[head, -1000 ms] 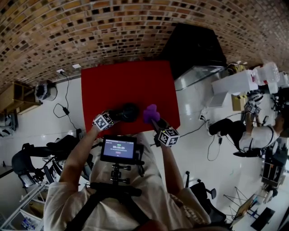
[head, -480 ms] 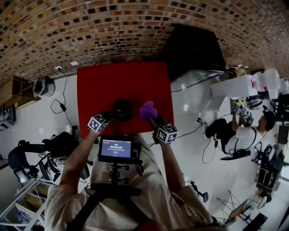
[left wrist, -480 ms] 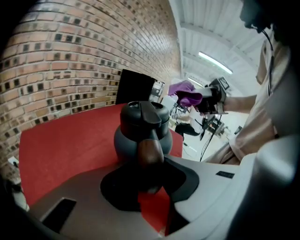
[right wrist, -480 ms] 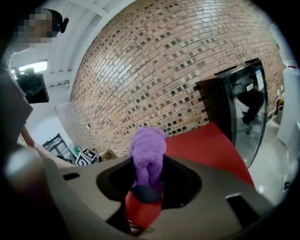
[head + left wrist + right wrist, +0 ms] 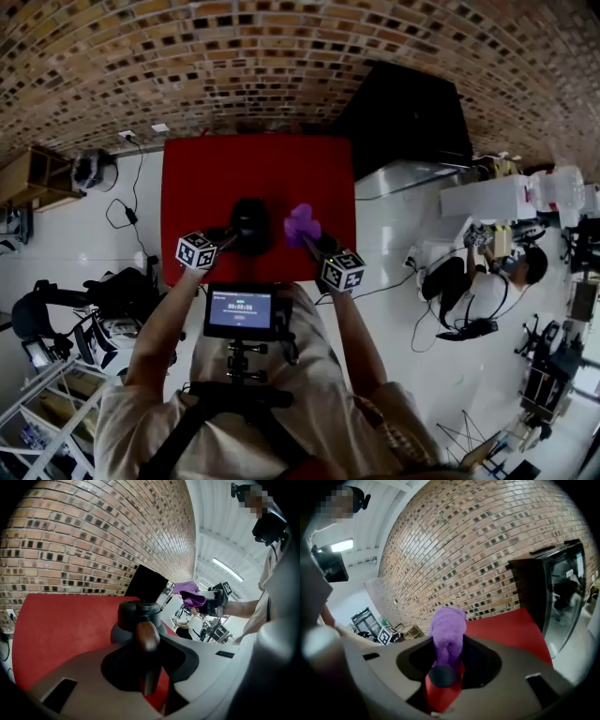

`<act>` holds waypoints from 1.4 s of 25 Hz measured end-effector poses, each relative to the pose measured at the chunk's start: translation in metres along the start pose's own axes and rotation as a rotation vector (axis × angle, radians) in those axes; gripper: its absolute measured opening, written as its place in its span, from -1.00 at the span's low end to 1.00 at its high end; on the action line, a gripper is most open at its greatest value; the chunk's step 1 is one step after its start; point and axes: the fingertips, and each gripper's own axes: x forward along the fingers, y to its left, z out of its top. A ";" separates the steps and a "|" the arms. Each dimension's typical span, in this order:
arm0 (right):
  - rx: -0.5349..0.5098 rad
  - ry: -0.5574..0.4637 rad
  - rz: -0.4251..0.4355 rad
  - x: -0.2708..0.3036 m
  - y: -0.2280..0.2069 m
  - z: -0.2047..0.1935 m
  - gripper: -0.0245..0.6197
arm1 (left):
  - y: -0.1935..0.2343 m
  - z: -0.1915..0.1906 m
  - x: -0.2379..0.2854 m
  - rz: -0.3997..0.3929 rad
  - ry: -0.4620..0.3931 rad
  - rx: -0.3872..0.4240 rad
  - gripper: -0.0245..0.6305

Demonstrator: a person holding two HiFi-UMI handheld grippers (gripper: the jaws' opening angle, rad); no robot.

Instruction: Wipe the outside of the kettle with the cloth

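Jaws of my left gripper (image 5: 228,240) had just been closing and clamped the kettle's brown handle (image 5: 147,637), the kettle (image 5: 251,223) just beyond over the red table (image 5: 197,178). To the kettle's right, close but apart, my right gripper (image 5: 312,244) pinched the purple cloth (image 5: 300,223).

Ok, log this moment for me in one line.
left gripper: jaws just closing, now on handle of kettle | right gripper: shut on purple cloth | cloth apart from kettle | wipe not started
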 end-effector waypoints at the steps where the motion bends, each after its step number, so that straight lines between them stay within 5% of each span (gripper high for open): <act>1: -0.006 -0.001 0.007 0.002 0.002 0.003 -0.41 | -0.001 0.000 0.000 -0.001 0.002 0.001 -0.66; 7: -0.008 0.009 0.016 0.005 -0.002 0.002 -0.41 | -0.001 -0.001 -0.001 -0.017 -0.020 -0.053 -0.65; 13: -0.100 0.038 0.050 0.007 0.010 0.014 -0.41 | 0.005 0.037 -0.026 0.001 -0.153 -0.153 -0.65; 17: -0.221 0.082 0.130 0.021 0.047 0.037 -0.41 | 0.002 0.071 -0.044 0.039 -0.176 -0.098 -0.65; 22: -0.494 0.130 0.297 0.060 0.146 0.062 -0.41 | -0.032 0.129 -0.062 0.038 -0.192 -0.003 -0.65; 26: -0.632 0.149 0.303 0.072 0.175 0.062 -0.41 | -0.069 0.160 -0.084 -0.008 -0.223 0.060 -0.65; 31: -0.433 -0.019 0.350 0.033 0.155 0.103 -0.40 | -0.113 0.182 -0.111 -0.058 -0.227 0.178 -0.65; 35: -0.321 -0.091 0.288 0.017 0.111 0.130 -0.42 | -0.139 0.187 -0.126 -0.101 -0.238 0.221 -0.65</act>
